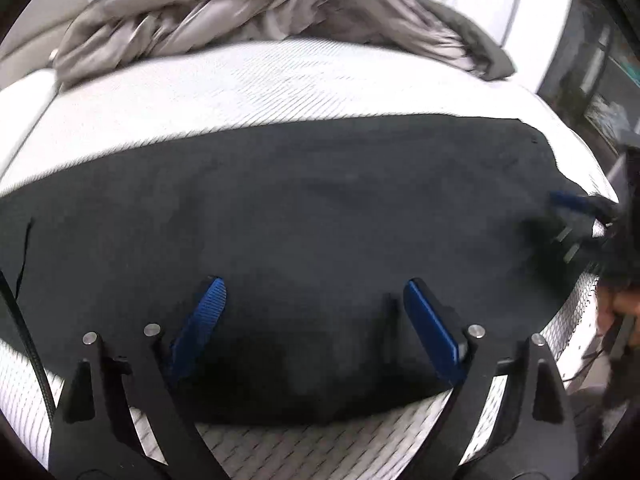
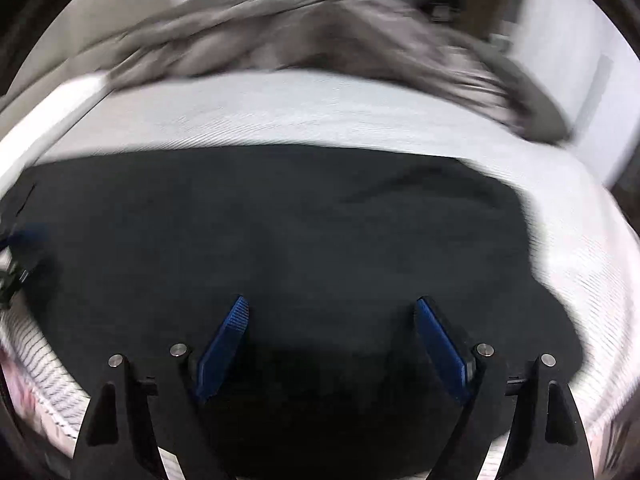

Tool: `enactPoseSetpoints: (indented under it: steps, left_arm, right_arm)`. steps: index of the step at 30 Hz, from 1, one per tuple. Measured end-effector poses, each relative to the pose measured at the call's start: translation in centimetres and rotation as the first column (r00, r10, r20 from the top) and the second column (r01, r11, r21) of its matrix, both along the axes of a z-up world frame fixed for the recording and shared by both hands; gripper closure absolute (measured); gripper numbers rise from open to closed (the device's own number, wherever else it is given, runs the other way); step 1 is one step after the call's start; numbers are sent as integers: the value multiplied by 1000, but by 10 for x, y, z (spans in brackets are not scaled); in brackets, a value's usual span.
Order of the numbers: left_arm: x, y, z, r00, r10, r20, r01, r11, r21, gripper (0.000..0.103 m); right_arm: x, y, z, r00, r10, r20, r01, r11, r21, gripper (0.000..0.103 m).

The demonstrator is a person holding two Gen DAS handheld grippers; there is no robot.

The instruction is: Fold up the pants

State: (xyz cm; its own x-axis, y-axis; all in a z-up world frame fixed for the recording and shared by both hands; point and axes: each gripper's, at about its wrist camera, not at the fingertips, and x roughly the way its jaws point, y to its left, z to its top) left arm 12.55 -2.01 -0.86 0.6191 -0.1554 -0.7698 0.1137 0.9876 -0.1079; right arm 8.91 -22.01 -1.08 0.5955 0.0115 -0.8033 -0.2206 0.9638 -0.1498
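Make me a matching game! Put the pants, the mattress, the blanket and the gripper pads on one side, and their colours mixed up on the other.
Things:
1. pants
2. mattress
3. blanket
4. pads

Colours:
A. blue
B. grey
C. black
D. white

Pairs: 1-C, 2-D, 3-B, 4-A

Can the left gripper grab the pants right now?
Probably yes. The left gripper is open right over the pants, with nothing between them. The cloth lies flat, so pinching it may be tricky.
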Motion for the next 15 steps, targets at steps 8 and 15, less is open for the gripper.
enactPoseSetpoints:
  steps: [8,15]
  left_arm:
    - [13,19,-20,999,-7,-54,14,993,118,12]
    - [9,103,-19,979,193,-63,-187,978,88,13]
  right_arm:
    - [8,-6,-5,999,-32,-16,28,982,-184,16]
    - [25,-94,0,931,-355,87,365,913,-182,13]
